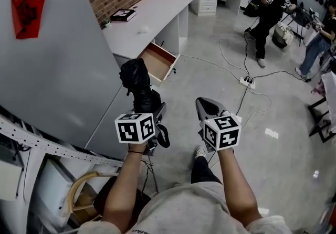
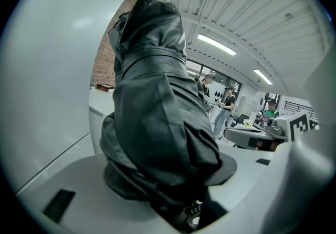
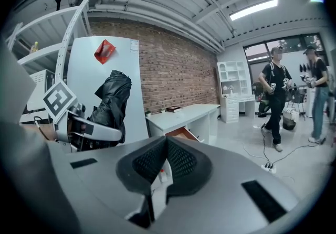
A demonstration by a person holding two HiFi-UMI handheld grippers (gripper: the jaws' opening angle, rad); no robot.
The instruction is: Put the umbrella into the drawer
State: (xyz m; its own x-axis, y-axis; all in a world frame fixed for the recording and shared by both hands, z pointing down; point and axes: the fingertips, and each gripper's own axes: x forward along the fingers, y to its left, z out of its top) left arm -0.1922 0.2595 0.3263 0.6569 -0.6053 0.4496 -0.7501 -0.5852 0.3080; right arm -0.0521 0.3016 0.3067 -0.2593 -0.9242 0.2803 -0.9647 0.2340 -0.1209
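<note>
You are working in bright, even light; ceiling tubes (image 3: 253, 9) are shining above your right gripper (image 3: 167, 145), and both gripper views are bending strongly at the edges.

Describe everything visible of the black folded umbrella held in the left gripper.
The black folded umbrella is a compact, collapsed one, its glossy, crinkled fabric bunched in loose folds and cinched by a band round the middle. It sticks out past the left gripper, whose jaws clamp its lower end; nothing else touches it. It is held in the air, tilted upward, short of the open wooden drawer of the white desk, not yet inside.
</note>
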